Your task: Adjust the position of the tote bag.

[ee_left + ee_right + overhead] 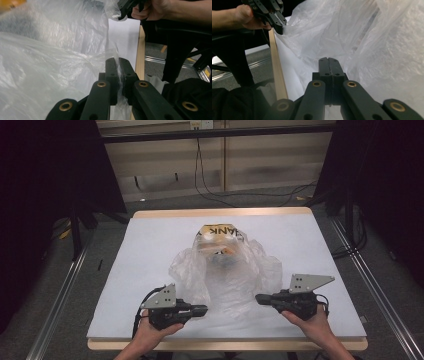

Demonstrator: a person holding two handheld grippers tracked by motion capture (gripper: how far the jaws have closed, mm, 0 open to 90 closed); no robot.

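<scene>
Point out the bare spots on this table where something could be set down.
Bare white table left of the clear plastic bag and right of it, plus a strip behind it. The near middle is crowded: left gripper and right gripper pinch the bag's edges.

both tools are matte black: the left tool (199, 310) and right tool (263, 299) each carry a grey three-cornered plate, brass-ringed pivots and a black cable.

The high view is looking forward and down on the whole table (150, 227) from above its near edge. Each gripper view is sitting close behind its own jaws, looking across that near edge toward the opposite gripper, both sharing the clear plastic bag (225, 270) (50, 62) (367, 45).
</scene>
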